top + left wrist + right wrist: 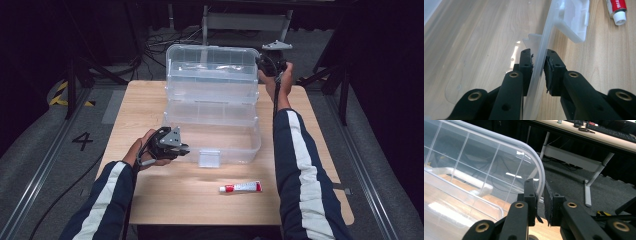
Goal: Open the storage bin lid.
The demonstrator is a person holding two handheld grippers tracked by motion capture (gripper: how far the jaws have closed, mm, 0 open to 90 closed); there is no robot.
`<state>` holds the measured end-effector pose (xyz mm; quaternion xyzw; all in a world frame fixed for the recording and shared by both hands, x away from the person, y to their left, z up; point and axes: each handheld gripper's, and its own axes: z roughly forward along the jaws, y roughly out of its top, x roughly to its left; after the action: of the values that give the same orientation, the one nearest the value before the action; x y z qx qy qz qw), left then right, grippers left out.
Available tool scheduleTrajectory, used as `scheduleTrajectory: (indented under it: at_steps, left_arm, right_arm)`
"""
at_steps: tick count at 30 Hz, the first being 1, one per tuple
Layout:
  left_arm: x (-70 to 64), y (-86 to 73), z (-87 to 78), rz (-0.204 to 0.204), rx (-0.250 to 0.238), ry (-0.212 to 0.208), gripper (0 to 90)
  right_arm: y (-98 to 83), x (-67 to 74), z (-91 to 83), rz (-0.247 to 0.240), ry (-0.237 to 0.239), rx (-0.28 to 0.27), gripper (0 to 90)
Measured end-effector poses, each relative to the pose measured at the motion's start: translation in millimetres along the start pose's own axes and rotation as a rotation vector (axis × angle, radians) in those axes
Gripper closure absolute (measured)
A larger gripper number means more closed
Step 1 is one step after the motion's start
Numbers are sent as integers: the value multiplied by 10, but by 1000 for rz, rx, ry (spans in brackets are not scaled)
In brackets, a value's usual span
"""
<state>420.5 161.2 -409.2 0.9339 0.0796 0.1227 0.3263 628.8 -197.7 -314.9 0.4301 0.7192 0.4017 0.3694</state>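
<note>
A clear plastic storage box (220, 142) stands open in the middle of the wooden table, its lid (212, 70) raised upright at the back. My left gripper (186, 150) is at the box's front left corner. In the left gripper view, the left gripper (539, 62) is shut on the thin clear front wall (544, 42), one pad on each side. My right gripper (261, 62) is up at the lid's top right corner. In the right gripper view, the right gripper (539, 192) pinches the lid's curved rim (541, 173).
A white tube with a red label (240, 187) lies on the table in front of the box, and its capped end (617, 8) is seen past the box's latch (574, 20). Cables and desk legs stand on the floor behind the table.
</note>
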Motion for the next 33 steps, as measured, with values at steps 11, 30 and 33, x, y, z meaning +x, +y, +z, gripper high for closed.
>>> scheduleTrajectory:
  at_steps: [11,30,33]
  left_arm:
    - [8,0,-1,-3,2,-4,780]
    - [13,-13,-4,-14,7,-8,774]
    - [13,-17,-3,-18,4,-9,774]
  right_arm:
    - [-22,-40,106,9,15,20,810]
    - [-54,-139,324,56,67,84,807]
    - [-53,-137,344,53,66,90,805]
